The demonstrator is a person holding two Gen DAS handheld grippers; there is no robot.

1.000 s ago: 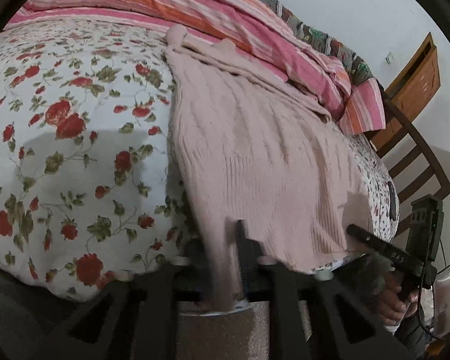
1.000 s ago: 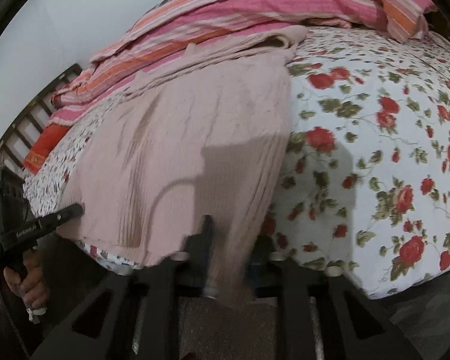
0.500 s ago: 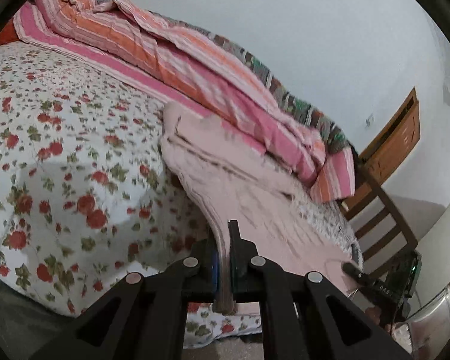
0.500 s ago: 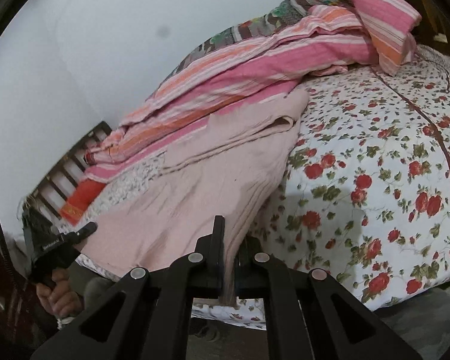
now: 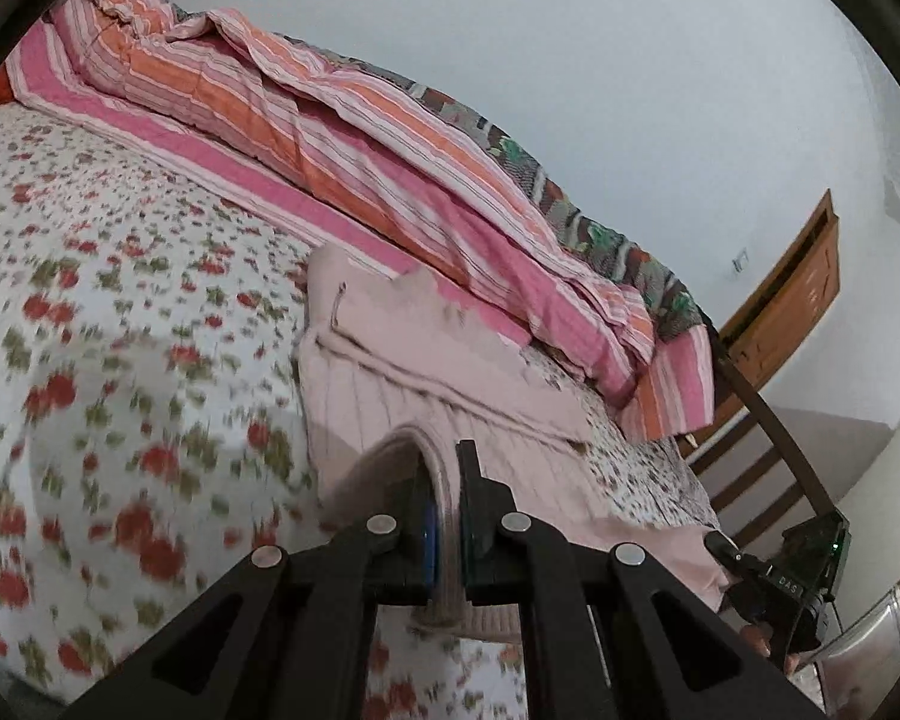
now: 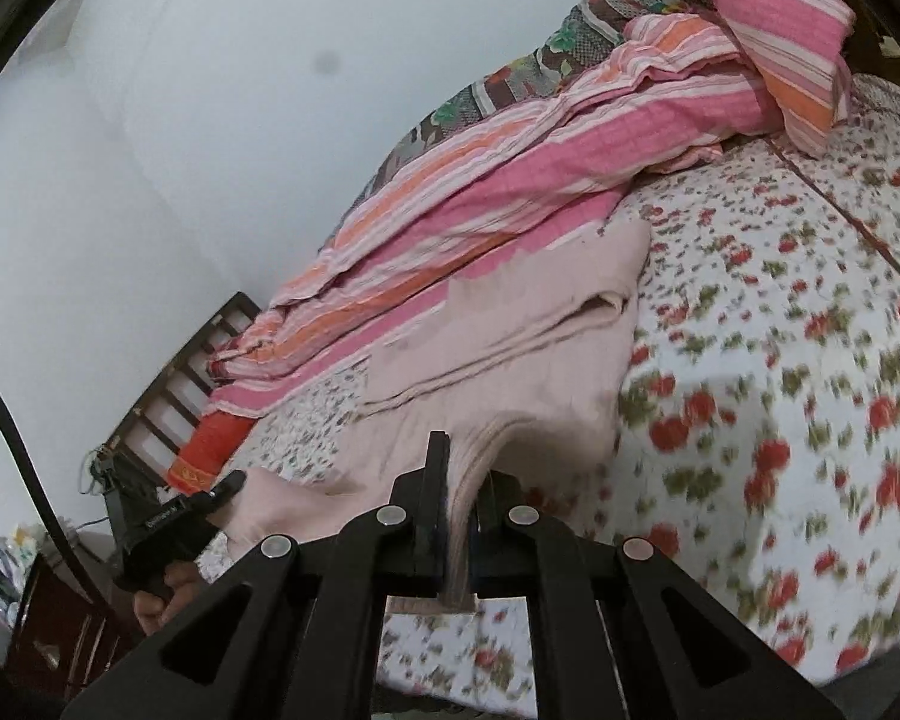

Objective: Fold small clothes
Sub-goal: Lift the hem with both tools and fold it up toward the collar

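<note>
Both tools clamp pink ribbed sweater (image 5: 450, 396) hem | left tool (image 5: 444, 480) | right tool (image 6: 459, 480) | hem lifted, arched

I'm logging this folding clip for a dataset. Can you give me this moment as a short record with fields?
garment: pink knit sweater, lying on the bed, near hem lifted
surface: floral bedsheet
left hand-held gripper: shut on the sweater's near hem
right hand-held gripper: shut on the same hem, other corner
sweater's far end: sleeves folded across it, next to the striped quilt
background: wooden chair beside the bed, white wall
image quality: bedsheet motion-blurred in both views
fold status: hem raised, not yet laid over
</note>
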